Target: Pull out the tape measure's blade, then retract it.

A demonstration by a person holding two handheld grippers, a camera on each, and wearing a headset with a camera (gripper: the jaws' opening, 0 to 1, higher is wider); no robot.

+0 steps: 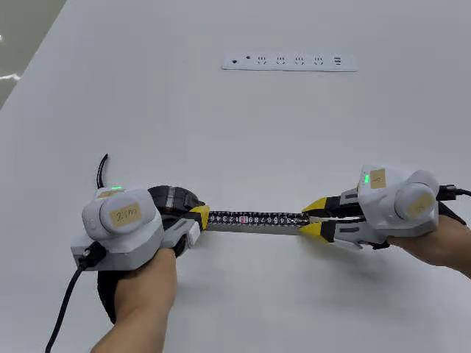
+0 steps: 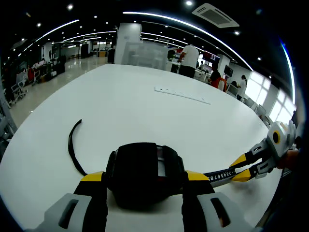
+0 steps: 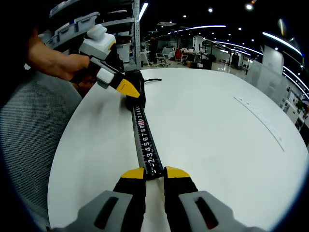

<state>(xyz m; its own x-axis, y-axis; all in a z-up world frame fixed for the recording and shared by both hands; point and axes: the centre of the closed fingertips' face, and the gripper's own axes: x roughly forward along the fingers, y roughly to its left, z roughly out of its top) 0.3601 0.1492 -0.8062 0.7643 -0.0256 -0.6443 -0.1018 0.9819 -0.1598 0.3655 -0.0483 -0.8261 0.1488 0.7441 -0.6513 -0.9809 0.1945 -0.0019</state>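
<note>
Tape measure case (image 1: 174, 201) is down on the white table (image 1: 221, 125), close to the person's edge and off to the left. The left gripper (image 2: 144, 177) has it clamped, one yellow-tipped jaw pressed to each side with the black body wedged between them. Out of its mouth runs the blade (image 1: 254, 219), a dark strip with white numerals and a red mark, drawn straight and low over the tabletop to the right gripper (image 1: 313, 218). That claw is pinched together on the blade's very end. In the right gripper view the numerals march right up into the narrow gap between the jaws. Whether they bite the end hook or the strip's edges, I can't make out. So a short length is out, and both ends are held.

How will it handle? The case looks chunky and rigid, with some heft I'd guess, and its broad sides give the jaws plenty to grip, so that's the right place to hold it. The blade is another matter. It's thin, springy, probably slick metal, stiff along its length but quick to kink if twisted, and loaded by the return spring. The tip is the sensible hold. Slacken there and I'd expect it to whip home, so the retract wants a guided walk back, not a let-go.

A black wrist loop (image 2: 70, 144) trails from the case on the side away from the blade and lies loose on the table. Well beyond, a white power strip (image 1: 289, 61) lies flat, apart from all of it.
</note>
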